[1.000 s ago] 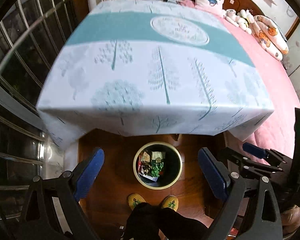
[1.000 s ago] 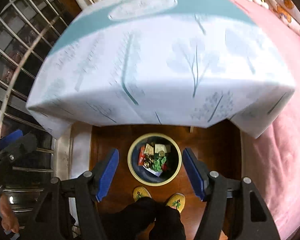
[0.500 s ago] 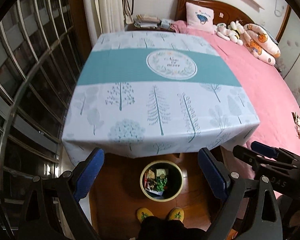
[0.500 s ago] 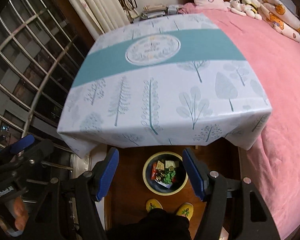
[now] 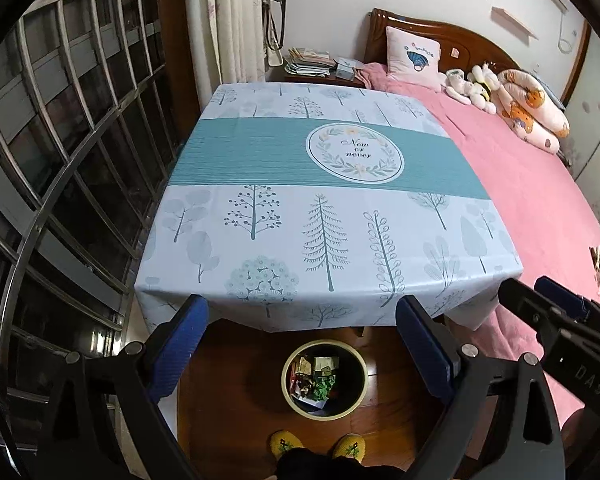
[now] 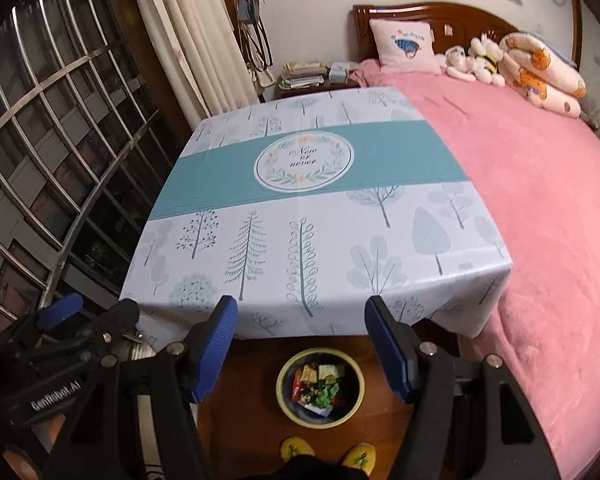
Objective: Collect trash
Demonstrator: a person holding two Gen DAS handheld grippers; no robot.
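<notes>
Bedroom floor, dark wood: trash bin [image 6: 320, 394] stood under the bench's [image 6: 312, 216] near edge, wrappers inside. Both tongs, left [image 5: 302, 350] and right [image 6: 302, 344], gaped empty above it. Risk: bench looked bare; stray litter under the overhanging cloth could go unnoticed.

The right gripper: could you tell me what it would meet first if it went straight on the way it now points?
Probably the tablecloth near the table's front edge; the open right gripper holds nothing, though depth is unclear.

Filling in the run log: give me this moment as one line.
left gripper: jaws open, empty | right gripper: jaws open, empty | bin: on floor, holds wrappers | tablecloth: no trash seen
</notes>
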